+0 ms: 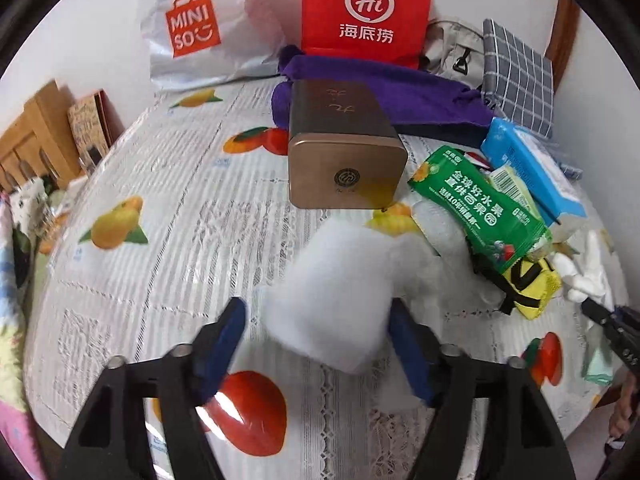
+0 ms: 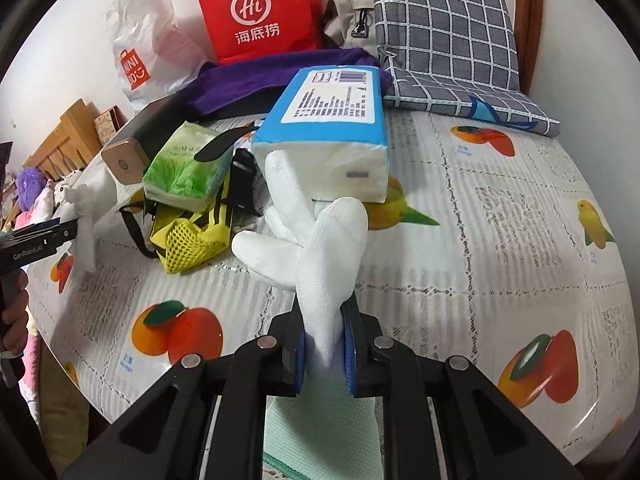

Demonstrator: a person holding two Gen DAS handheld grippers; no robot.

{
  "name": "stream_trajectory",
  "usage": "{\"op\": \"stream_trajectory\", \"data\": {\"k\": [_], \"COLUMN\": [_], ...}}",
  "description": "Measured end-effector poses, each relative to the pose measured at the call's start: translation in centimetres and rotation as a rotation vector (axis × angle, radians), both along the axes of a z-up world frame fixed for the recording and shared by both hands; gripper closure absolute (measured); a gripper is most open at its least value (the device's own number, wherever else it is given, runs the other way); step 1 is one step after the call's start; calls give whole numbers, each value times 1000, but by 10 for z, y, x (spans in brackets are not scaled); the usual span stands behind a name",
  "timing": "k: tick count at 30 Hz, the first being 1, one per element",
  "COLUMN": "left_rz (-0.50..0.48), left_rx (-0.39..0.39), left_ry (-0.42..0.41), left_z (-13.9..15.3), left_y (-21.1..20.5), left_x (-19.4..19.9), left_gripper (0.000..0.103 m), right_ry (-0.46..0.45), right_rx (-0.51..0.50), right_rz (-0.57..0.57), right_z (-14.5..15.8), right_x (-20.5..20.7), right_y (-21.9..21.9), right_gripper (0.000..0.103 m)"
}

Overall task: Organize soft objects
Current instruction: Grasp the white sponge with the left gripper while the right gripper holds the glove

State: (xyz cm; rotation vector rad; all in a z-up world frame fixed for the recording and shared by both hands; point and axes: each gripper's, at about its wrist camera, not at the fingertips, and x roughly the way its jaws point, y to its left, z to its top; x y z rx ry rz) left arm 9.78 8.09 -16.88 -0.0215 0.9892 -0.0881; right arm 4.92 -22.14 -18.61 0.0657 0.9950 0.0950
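**Glove clamped on the right, cotton wad loose between wide left jaws**

Closest in the right wrist view, the right gripper (image 2: pixel 325 346) is clenched on the cuff end of a white knit glove (image 2: pixel 320 256), its blue pads pressing the fabric from both sides. The glove's fingers fan upward and to the left above the table. Just under the jaws lies a pale green cloth (image 2: pixel 320 436).

In the left wrist view, the left gripper (image 1: pixel 316 344) stands released, its jaws spread wide. A white cotton wad (image 1: pixel 332 300) sits between them; the right pad is touching or almost touching its edge, while the left pad is clear of it. The wad rests on the fruit-print tablecloth (image 1: pixel 160 208).

Past the wad a bronze tin (image 1: pixel 340 148) lies on its side. To its right is a cluster of things: a green snack packet (image 1: pixel 480 208), a yellow mesh bag (image 2: pixel 192 240) with black straps, a green tissue pack (image 2: pixel 184 164) and a blue tissue pack (image 2: pixel 332 120).

Farther back a purple cloth (image 1: pixel 380 84) is spread behind the tin, with a grey checked cloth (image 2: pixel 448 32) on its right. Against the wall stand a red paper bag (image 1: pixel 364 8) and a white plastic bag (image 1: pixel 192 28).
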Motion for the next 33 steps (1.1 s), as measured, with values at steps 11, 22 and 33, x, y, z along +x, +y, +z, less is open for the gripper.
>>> {"op": "stream_trajectory", "data": {"k": [11, 22, 33], "left_rz": [-11, -69, -58], "left_rx": [-59, -88, -88], "left_ry": [-26, -1, -41], "left_z": [-8, -12, 5], "left_y": [7, -10, 0], "left_x": [4, 14, 14], "left_gripper": [24, 72, 74], "right_ry": [29, 33, 16], "right_rx": [-7, -4, 2], "right_rz": [6, 1, 7], "right_z": [-9, -9, -1], "right_x": [3, 7, 9], "right_y": [3, 1, -1], "right_gripper": [86, 86, 87]}}
